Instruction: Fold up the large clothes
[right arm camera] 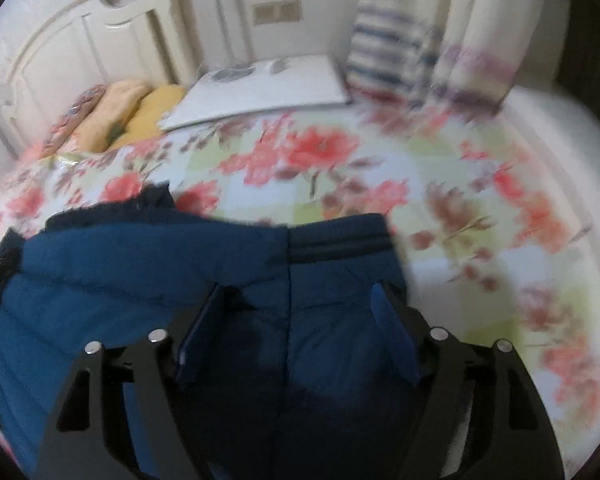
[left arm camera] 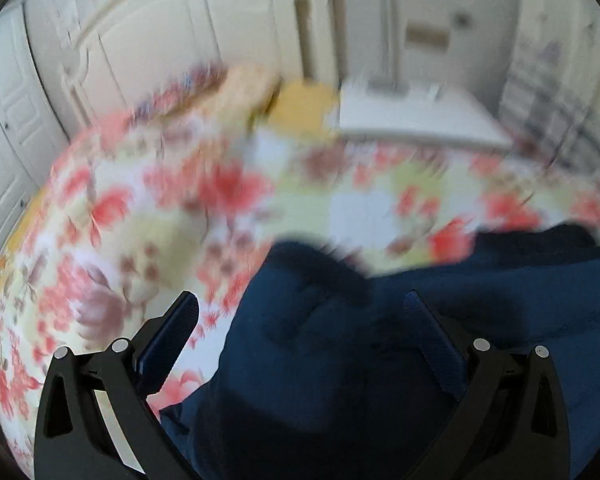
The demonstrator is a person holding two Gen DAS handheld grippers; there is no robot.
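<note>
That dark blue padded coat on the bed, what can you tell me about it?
The dark blue coat looks like a quilted, puffy jacket with stitched seams and a darker band across its far edge. It lies bunched and partly folded on the flowered bedspread, at the near side of the bed. A darker, fuzzy-looking edge, perhaps a hood or collar, shows at its far left. Both sets of fingers hang open above it, gripping nothing. The pictures are blurred, so finer details cannot be told.

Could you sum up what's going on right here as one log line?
step: folding | item: blue padded jacket on floral bedspread | left tool: open above jacket | right tool: open above jacket | holding: nothing
</note>
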